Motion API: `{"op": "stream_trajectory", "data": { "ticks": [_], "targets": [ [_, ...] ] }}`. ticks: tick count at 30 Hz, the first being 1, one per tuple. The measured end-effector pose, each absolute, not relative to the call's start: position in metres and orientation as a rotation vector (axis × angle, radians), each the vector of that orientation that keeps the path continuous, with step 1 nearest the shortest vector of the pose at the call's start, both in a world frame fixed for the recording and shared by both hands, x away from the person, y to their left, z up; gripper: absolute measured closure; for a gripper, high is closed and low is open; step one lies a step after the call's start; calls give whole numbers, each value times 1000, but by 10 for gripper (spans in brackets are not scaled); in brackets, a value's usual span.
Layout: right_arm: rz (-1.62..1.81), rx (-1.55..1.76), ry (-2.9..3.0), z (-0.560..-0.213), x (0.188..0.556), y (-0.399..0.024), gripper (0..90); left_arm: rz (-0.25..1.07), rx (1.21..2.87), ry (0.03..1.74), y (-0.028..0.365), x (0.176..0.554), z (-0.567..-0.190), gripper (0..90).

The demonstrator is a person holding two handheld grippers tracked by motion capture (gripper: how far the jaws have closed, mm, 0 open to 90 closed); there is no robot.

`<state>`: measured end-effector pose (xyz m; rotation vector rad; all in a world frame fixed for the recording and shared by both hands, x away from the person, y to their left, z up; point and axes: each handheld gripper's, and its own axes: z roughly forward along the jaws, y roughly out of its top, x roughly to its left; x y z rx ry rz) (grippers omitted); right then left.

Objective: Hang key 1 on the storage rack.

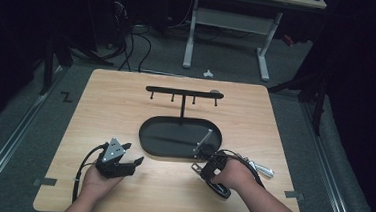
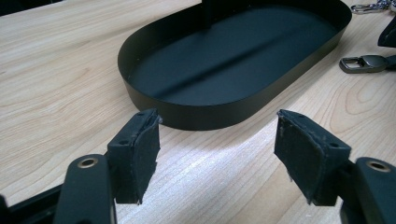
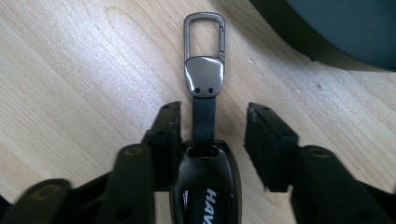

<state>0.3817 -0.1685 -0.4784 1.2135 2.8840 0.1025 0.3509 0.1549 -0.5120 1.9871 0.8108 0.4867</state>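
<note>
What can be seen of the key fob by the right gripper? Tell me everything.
The key fob is a glossy black shell with white lettering, partly cut off. A short black strap leaves its top and joins a polished metal plate with two rivets, ending in a grey carabiner clip, closed. It lies flat on the wooden table, clip end near the black tray without touching it. The right gripper straddles it, open; whether the pads touch the shell is unclear.

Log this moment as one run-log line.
left tool: open, empty, facing black tray | right tool: open, straddling key fob on table | clip: beyond jaws
</note>
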Motion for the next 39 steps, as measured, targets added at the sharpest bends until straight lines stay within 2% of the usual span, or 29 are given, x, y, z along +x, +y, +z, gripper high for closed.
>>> {"op": "stream_trajectory", "data": {
  "ticks": [19, 39],
  "targets": [
    [-19, 1120, 2927, -489, 387, -156, 786, 477, 2008, 805, 153, 352, -513, 317],
    [20, 1084, 2938, -489, 385, -159, 806, 458, 2024, 781, 151, 351, -512, 321]
  ]
}}
